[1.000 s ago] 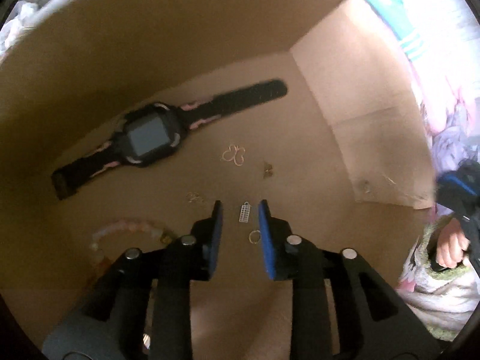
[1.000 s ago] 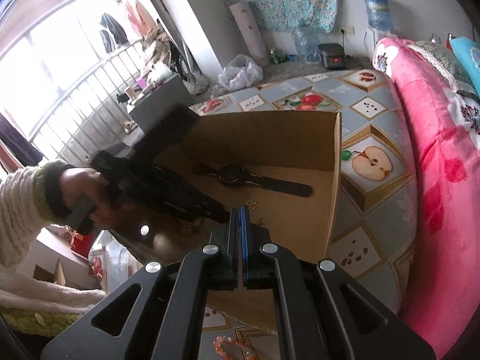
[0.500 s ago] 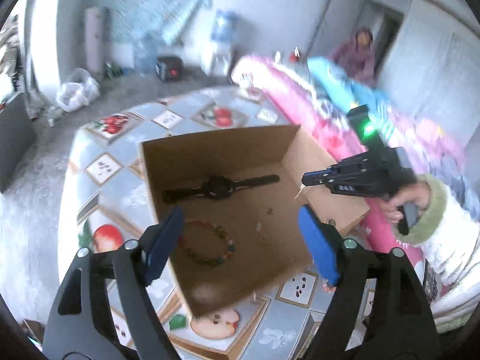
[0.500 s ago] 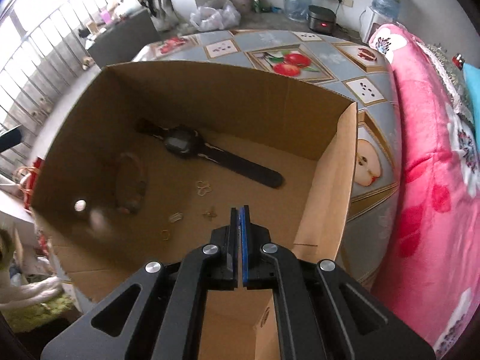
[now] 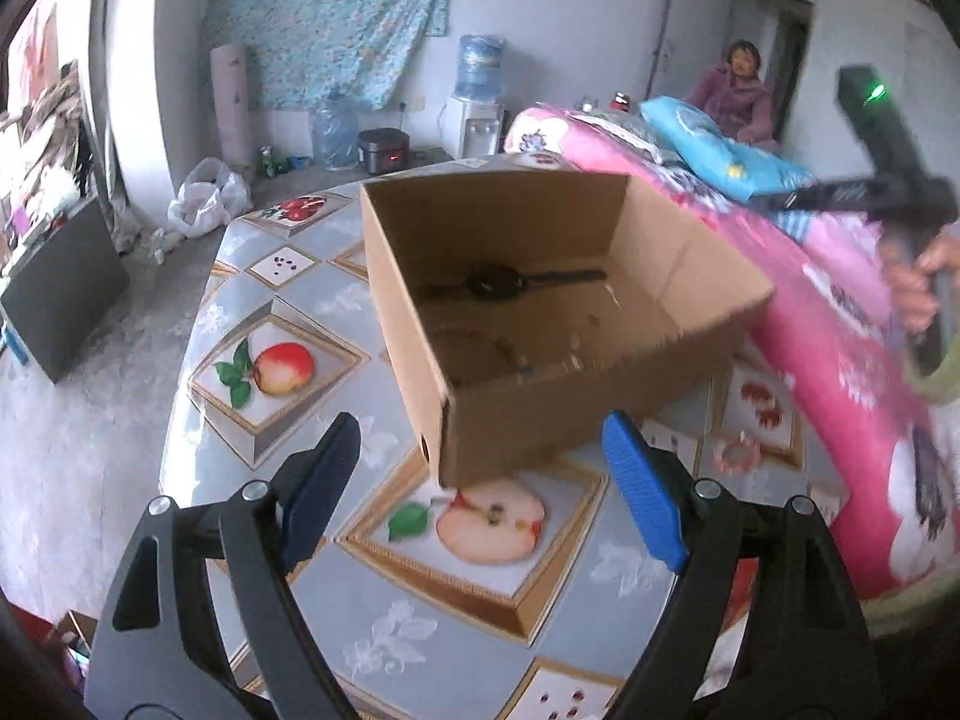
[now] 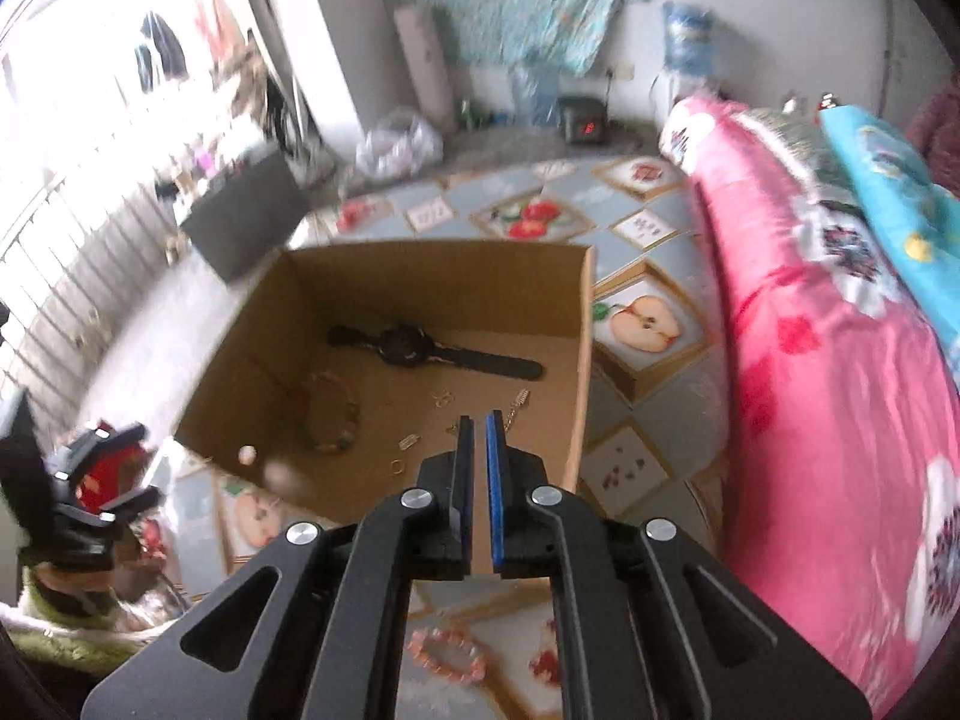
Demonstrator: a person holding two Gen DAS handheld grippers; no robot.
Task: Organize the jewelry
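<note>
Left gripper (image 5: 480, 456) jaws wide apart, empty; right gripper (image 6: 479, 420) jaws just cracked open, empty, box (image 6: 420, 276) at 12 o'clock holding watch (image 6: 408, 345).

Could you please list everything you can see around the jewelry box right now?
cardboard box: one, brown, open, on the table
watch: one, black, flat on the box floor toward the far wall
beaded bracelet: one, mixed colours, on the box floor, left part
small metal pieces: several, gold and silver, scattered on the box floor
pink bracelet: one, pink, on the table outside the box, near side
table: one, grey cloth with fruit pictures
blanket: one, pink with flowers, right of the table
left hand-held gripper: blue pads, jaws wide, have just been opening, nothing between them
right hand-held gripper: narrow gap, just been opening, nothing between the pads
</note>
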